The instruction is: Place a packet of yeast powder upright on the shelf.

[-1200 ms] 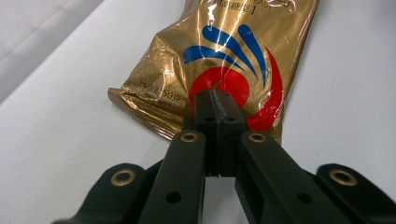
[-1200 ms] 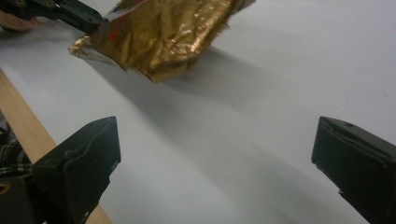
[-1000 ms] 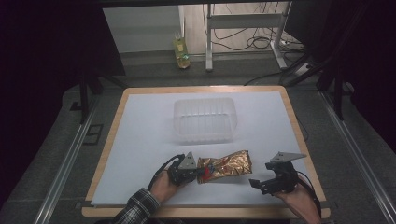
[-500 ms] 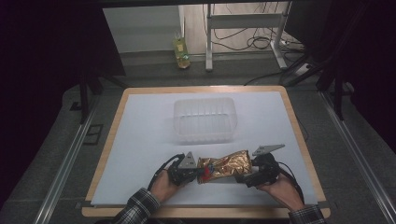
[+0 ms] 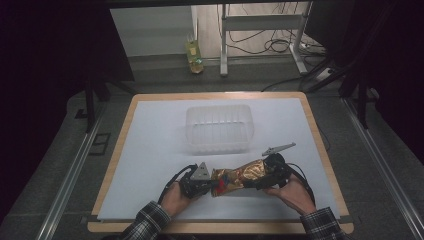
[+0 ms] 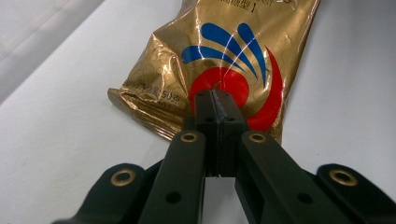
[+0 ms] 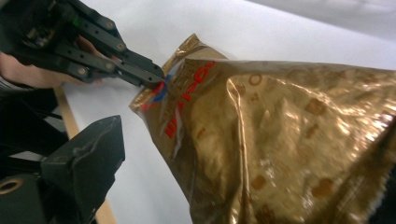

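A gold foil snack bag (image 5: 239,176) with red and blue print lies near the front of the white sheet, long side left to right. My left gripper (image 5: 210,186) is shut on the bag's left end. In the left gripper view its jaws are pressed together on the bag's (image 6: 233,51) sealed edge by the red swirl. My right gripper (image 5: 261,180) is at the bag's right end. In the right gripper view the bag (image 7: 280,140) lies between widely spread jaws, and the left gripper (image 7: 156,77) pinches the far corner.
A clear plastic tub (image 5: 218,128) stands at the middle of the sheet, behind the bag. The wooden table edge (image 5: 220,227) runs just in front of the hands. A yellow bottle (image 5: 194,55) stands on the floor beyond the table.
My right gripper has moved left from the sheet's right side to the bag's right end, with its jaws now around it. The left gripper and the bag have stayed put.
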A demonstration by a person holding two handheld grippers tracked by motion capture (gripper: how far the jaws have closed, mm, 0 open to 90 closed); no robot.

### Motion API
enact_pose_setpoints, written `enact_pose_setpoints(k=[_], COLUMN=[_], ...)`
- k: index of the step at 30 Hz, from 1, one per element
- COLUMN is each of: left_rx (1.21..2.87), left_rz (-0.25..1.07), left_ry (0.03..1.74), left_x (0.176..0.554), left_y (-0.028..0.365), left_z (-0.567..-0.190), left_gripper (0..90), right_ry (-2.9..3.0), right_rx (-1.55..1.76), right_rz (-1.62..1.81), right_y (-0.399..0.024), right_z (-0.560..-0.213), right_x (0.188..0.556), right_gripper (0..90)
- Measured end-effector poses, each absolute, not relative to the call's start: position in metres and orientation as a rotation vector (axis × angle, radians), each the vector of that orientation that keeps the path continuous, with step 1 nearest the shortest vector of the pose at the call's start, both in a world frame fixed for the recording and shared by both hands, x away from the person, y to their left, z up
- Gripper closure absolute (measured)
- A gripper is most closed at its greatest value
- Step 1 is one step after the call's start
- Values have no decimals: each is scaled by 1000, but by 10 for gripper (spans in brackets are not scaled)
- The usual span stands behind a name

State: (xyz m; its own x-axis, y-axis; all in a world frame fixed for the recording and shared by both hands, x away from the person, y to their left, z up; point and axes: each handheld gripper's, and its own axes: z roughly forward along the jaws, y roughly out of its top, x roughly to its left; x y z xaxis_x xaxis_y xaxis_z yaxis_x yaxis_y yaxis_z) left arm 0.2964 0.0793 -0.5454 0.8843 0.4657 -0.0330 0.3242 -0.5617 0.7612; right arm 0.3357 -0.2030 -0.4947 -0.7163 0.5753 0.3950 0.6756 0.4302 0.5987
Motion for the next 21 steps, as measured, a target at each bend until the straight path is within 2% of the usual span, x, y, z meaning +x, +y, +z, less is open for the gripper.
enact_pose_setpoints(k=[1, 3, 6, 8, 13, 16, 17, 21], left_rx=[2214, 2212, 2212, 2214, 2214, 2215, 2224, 2175], left_rz=[218, 214, 211, 209, 214, 216, 216, 184], left_ry=[563, 567, 566, 562, 561, 562, 550, 564], left_x=[297, 297, 297, 298, 298, 298, 298, 301], left_y=[79, 79, 80, 80, 81, 81, 83, 90], left_z=[-545, -545, -545, -545, -545, -545, -544, -543], left_gripper=[897, 897, 897, 896, 879, 868, 829, 660], right_ry=[-2550, -2601, -2608, -2613, -2553, -2526, -2515, -2498], right_rx=[-1126, -1138, -1172, -1161, -1150, -1151, -1157, -1156], right_rz=[-1153, -1134, -1164, -1174, -1192, -1205, -1205, -1215], right_y=[-202, -200, -204, -206, -210, -211, -211, -213], right_z=[-493, -489, -484, -481, -476, -474, -473, -472], right_x=[336, 336, 337, 338, 340, 341, 341, 341], right_gripper=[68, 156, 340, 428, 591, 631, 666, 711])
